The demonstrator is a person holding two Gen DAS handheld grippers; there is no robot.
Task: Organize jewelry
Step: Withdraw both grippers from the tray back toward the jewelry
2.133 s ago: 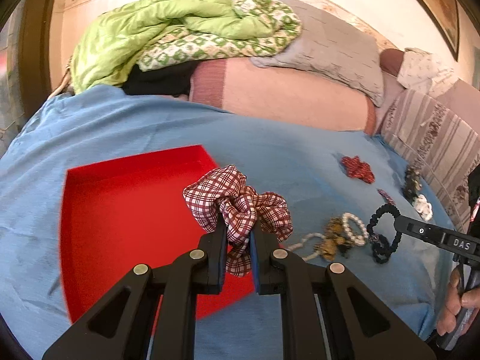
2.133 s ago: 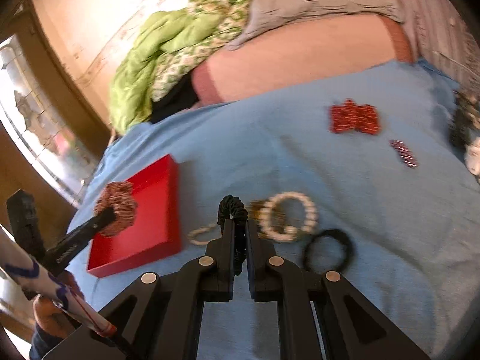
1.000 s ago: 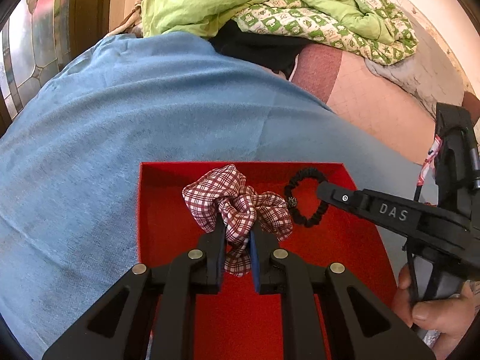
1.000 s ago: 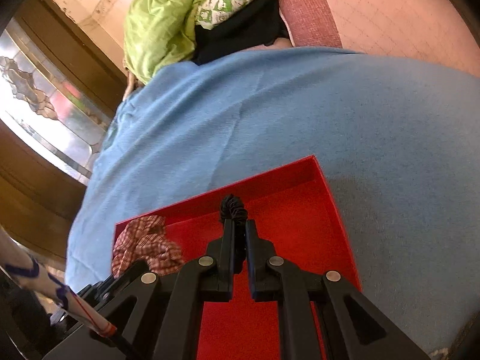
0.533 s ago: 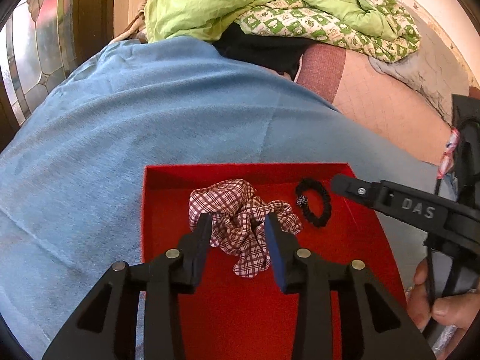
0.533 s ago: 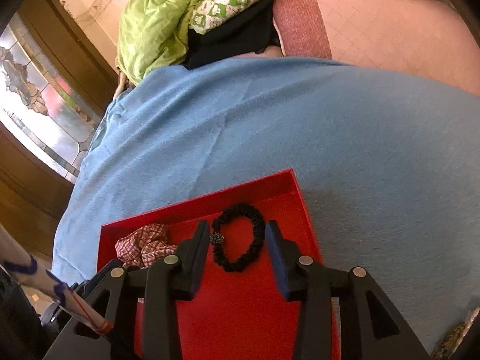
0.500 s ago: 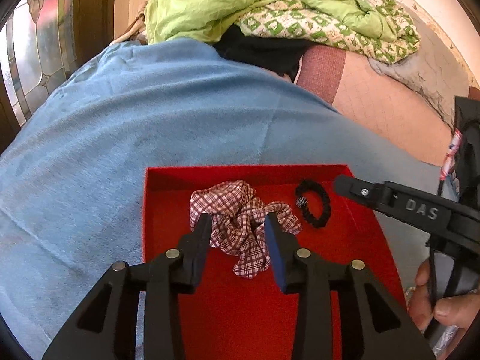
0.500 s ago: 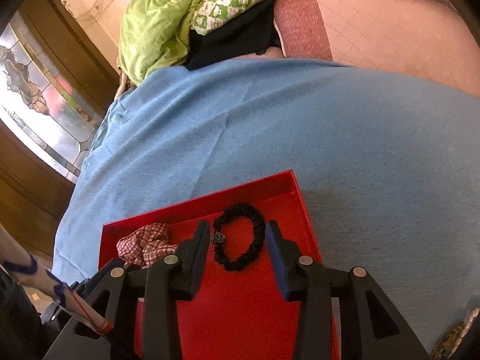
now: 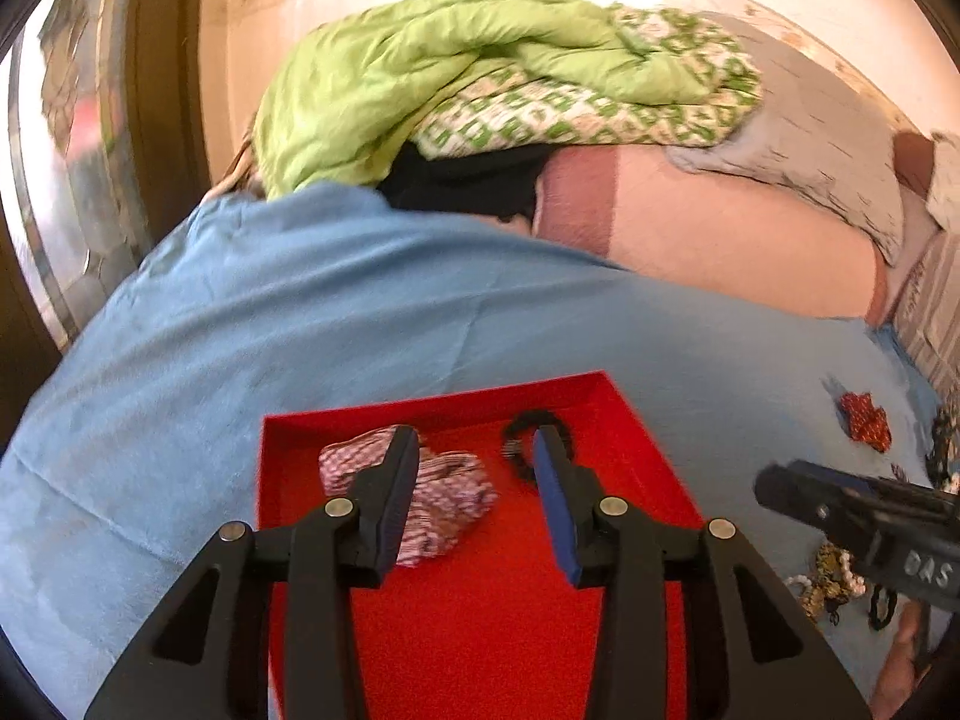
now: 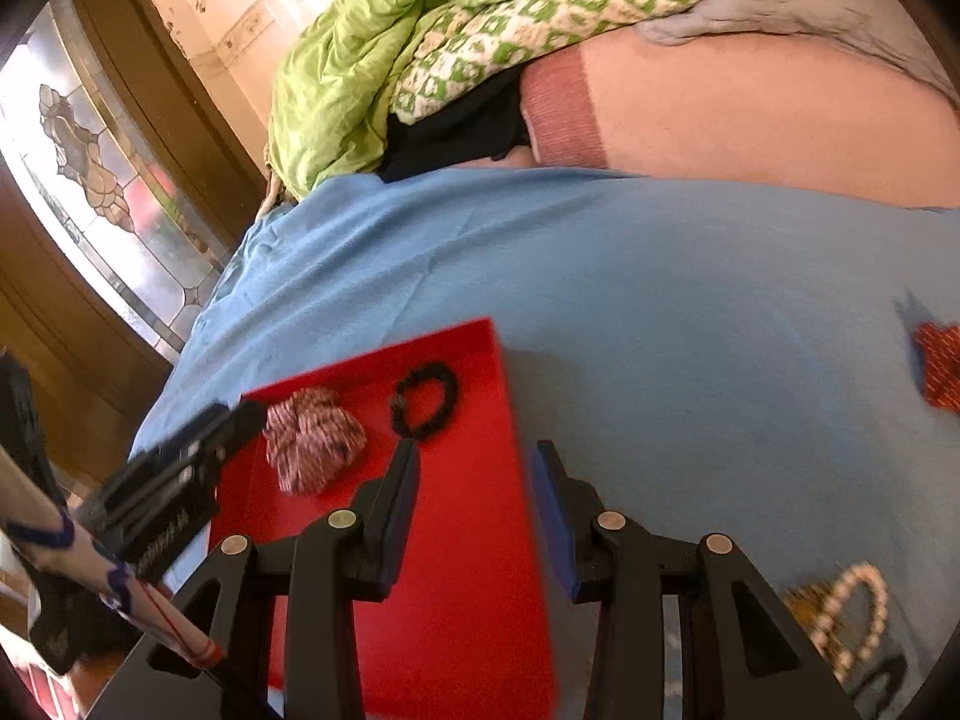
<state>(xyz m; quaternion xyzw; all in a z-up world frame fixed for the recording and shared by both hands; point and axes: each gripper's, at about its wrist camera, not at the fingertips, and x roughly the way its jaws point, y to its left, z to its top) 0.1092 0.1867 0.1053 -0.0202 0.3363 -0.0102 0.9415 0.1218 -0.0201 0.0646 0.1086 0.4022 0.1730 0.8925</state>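
Note:
A red tray (image 9: 480, 612) lies on the blue blanket (image 9: 300, 312). In it rest a red-and-white plaid scrunchie (image 9: 444, 492) and a black beaded bracelet (image 9: 519, 444). My left gripper (image 9: 474, 456) is open and empty above the tray, its jaws either side of the two items. My right gripper (image 10: 474, 468) is open and empty over the tray's right edge (image 10: 516, 480); the scrunchie (image 10: 312, 438) and bracelet (image 10: 426, 399) lie ahead of it. It also shows at the right of the left wrist view (image 9: 858, 516).
Loose jewelry lies on the blanket to the right: a red piece (image 9: 864, 420), pearl and gold bracelets (image 10: 846, 618) and a black band (image 9: 882, 606). Green bedding (image 9: 480, 72) and pillows (image 9: 720, 228) are piled at the back. A stained-glass window (image 10: 90, 180) is on the left.
Both grippers have pulled back and swung right, away from the scrunchie and bracelet that they let go of into the tray. Their jaws stand wider open.

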